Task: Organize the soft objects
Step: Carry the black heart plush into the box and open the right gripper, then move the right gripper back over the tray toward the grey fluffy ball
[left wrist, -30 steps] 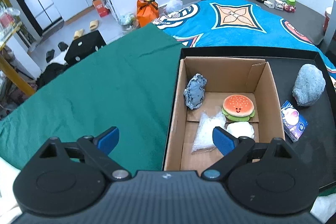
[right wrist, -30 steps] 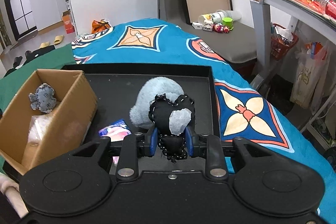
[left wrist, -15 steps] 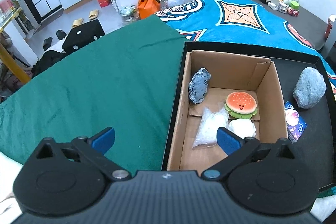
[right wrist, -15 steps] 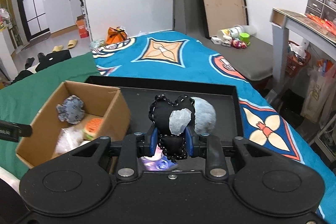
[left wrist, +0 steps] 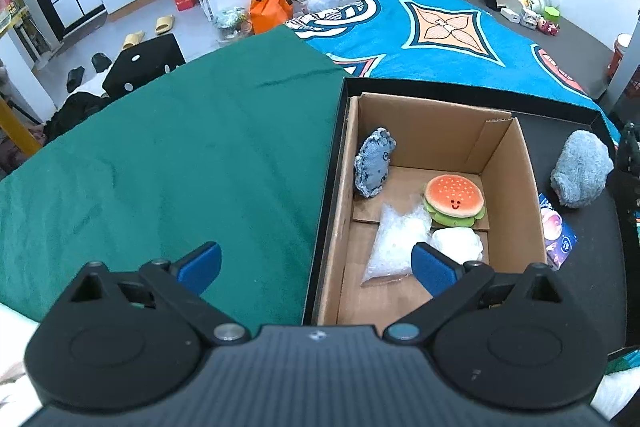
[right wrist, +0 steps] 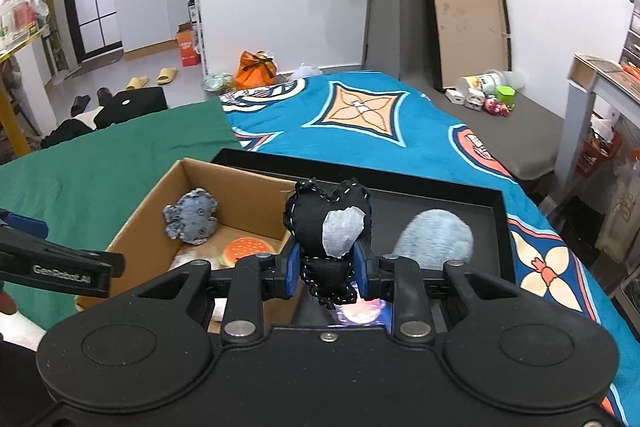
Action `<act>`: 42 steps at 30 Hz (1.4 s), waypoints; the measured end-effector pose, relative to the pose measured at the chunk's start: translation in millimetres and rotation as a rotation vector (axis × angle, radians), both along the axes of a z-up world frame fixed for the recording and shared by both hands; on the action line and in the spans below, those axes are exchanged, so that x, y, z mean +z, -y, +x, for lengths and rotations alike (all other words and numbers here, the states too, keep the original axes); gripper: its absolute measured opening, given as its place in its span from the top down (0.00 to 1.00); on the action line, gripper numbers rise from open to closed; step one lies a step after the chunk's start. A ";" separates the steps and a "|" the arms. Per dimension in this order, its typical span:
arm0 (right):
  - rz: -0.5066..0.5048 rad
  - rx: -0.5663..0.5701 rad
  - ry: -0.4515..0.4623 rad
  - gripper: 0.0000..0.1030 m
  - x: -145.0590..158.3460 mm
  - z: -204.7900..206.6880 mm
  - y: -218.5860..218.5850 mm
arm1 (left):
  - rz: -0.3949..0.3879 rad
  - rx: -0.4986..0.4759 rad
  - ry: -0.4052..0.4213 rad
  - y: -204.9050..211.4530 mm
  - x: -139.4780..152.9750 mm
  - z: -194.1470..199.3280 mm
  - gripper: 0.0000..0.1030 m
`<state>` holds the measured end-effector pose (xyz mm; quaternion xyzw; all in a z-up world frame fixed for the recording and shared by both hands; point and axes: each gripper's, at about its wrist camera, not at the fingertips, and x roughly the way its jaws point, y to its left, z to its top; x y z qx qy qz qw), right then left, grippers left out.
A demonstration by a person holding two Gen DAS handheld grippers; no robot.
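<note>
The right tool [right wrist: 326, 273], still pinching the black heart plush [right wrist: 328, 223], has moved from above the black tray [right wrist: 496, 223] toward the cardboard box [right wrist: 148, 227] at centre-left, so dropping it in seems next, while the left tool [left wrist: 316, 263] stays spread.

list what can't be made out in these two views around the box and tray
- Colourful packet: right wrist view, mostly hidden behind the black heart plush and right gripper; print unreadable.
- White soft item: left wrist view, partly covered by a left gripper fingertip; its shape is unclear.
- Cardboard box floor: right wrist view, near part hidden by the gripper body.
- Blue-grey fluffy toy: base hidden.
</note>
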<state>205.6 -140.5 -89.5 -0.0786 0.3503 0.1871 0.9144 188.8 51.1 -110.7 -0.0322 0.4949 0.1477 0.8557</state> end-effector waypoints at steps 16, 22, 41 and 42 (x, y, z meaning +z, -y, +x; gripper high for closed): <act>-0.031 0.082 -0.007 0.73 -3.4 -0.3 -52.1 | -0.141 -0.004 -0.046 -20.4 -21.7 7.0 0.37; -0.061 0.109 -0.006 0.73 -6.5 2.8 -67.0 | -0.191 0.014 -0.059 -29.0 -30.2 10.9 0.46; 0.023 0.149 -0.009 0.59 -1.8 11.8 -75.1 | -0.275 0.042 -0.086 -40.0 -42.7 15.2 0.85; 0.025 0.144 -0.014 0.59 -3.0 10.9 -70.9 | -0.272 0.041 -0.086 -39.6 -42.4 15.2 0.85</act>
